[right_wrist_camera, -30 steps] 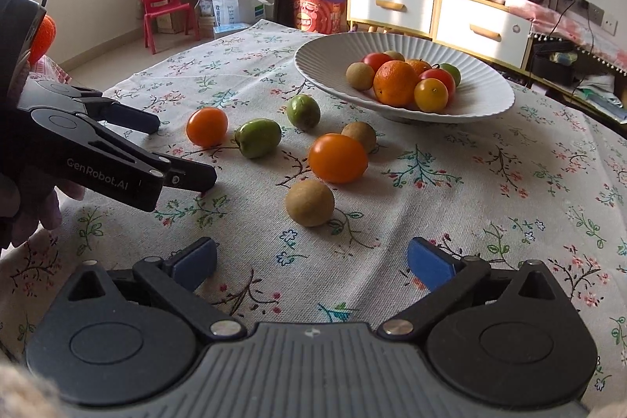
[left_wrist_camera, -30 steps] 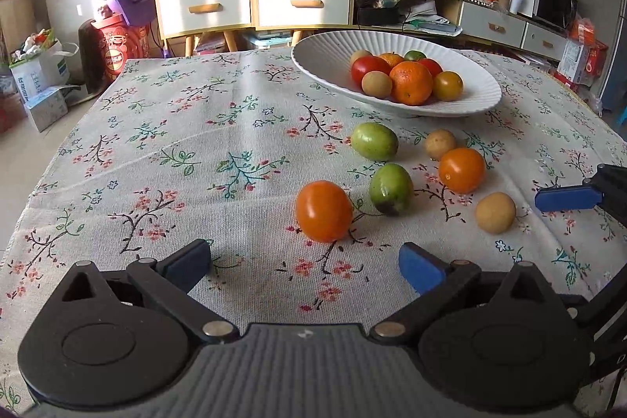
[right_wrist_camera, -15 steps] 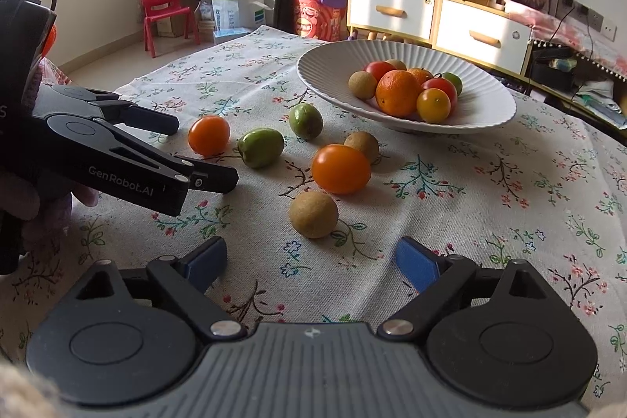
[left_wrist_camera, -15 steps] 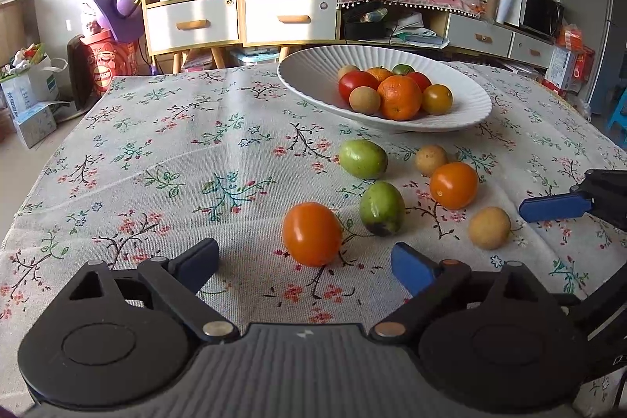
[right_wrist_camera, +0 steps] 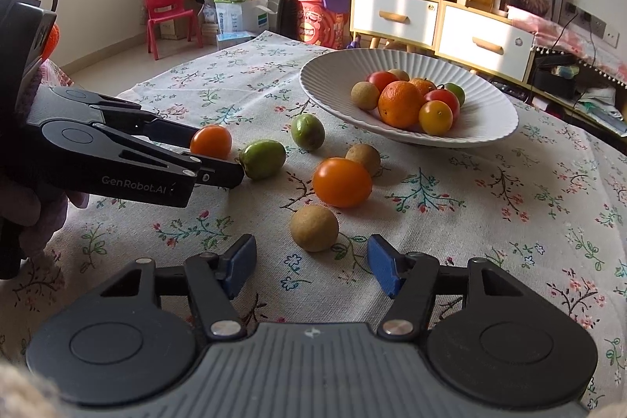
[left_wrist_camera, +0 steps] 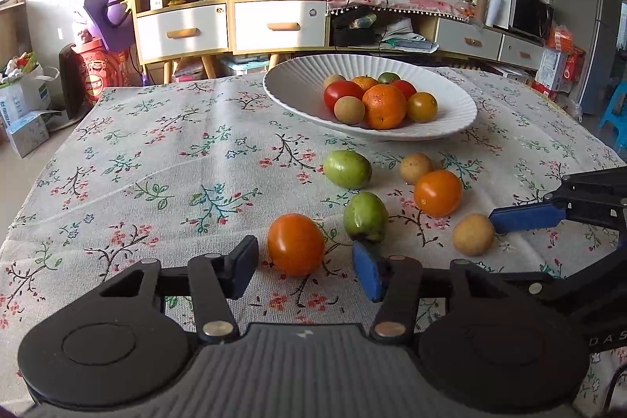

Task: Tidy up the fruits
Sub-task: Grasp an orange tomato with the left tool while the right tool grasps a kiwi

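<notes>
An orange tomato [left_wrist_camera: 296, 243] lies on the flowered tablecloth between the pads of my left gripper [left_wrist_camera: 305, 269]. Its jaws are closing, with a gap still showing on both sides of the tomato. In the right wrist view, the same tomato [right_wrist_camera: 211, 142] sits between that gripper's black fingers [right_wrist_camera: 219, 172]. My right gripper [right_wrist_camera: 311, 267] is also closing. A round brown fruit [right_wrist_camera: 313, 228] lies just ahead of its blue pads, untouched. The white ribbed bowl [left_wrist_camera: 298, 81] at the back holds several fruits.
Two green fruits [left_wrist_camera: 347, 168] [left_wrist_camera: 365, 216], a second orange tomato [left_wrist_camera: 437, 192] and another brown fruit [left_wrist_camera: 415, 167] lie loose between the grippers and the bowl. The right gripper's blue pad [left_wrist_camera: 525, 218] reaches in beside the brown fruit [left_wrist_camera: 472, 234]. Cabinets stand behind the table.
Both grippers' jaws have narrowed a lot. The left fingers now flank the orange tomato, and the right pads have drawn in toward the brown fruit. No fruit has moved.
</notes>
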Demonstrator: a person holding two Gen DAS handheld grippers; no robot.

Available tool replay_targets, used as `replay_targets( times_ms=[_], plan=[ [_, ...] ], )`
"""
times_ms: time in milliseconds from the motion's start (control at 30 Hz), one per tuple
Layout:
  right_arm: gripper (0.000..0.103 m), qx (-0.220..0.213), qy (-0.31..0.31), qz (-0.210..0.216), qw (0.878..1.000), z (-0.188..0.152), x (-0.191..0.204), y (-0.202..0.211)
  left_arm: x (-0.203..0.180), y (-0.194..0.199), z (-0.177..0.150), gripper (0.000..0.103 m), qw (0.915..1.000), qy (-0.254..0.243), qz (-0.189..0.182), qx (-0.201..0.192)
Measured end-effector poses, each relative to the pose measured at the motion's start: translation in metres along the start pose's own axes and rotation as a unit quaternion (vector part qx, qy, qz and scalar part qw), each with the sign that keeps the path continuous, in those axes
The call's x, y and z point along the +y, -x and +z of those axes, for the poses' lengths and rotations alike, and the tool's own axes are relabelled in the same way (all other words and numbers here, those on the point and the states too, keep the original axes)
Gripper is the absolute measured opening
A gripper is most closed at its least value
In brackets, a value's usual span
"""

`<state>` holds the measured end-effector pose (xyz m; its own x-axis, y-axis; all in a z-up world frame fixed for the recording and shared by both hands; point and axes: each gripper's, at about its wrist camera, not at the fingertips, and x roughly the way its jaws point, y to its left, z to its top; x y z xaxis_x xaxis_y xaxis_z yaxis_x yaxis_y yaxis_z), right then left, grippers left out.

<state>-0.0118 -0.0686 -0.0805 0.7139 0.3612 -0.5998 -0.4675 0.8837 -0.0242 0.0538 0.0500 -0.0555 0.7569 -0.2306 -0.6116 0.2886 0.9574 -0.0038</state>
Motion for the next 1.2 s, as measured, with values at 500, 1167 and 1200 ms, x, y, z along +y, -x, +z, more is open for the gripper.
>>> replay_targets(
  times_ms=[500, 1167, 1200],
  plan=[
    [0.039, -0.001, -0.009, 0.005, 1.0, 0.005, -0.004, -0.002, 0.001, 0.0, 0.002, 0.023, 1.0, 0.006, 0.006, -0.002],
    [0.024, -0.006, -0.014, 0.008, 1.0, 0.01, -0.007, -0.005, 0.003, 0.0, 0.008, 0.018, 0.9997, 0.02, 0.012, 0.009],
    [0.024, -0.006, -0.014, 0.007, 1.0, 0.011, -0.007, -0.005, 0.003, 0.001, 0.009, 0.018, 0.9997, 0.022, 0.011, 0.009]
  ],
)
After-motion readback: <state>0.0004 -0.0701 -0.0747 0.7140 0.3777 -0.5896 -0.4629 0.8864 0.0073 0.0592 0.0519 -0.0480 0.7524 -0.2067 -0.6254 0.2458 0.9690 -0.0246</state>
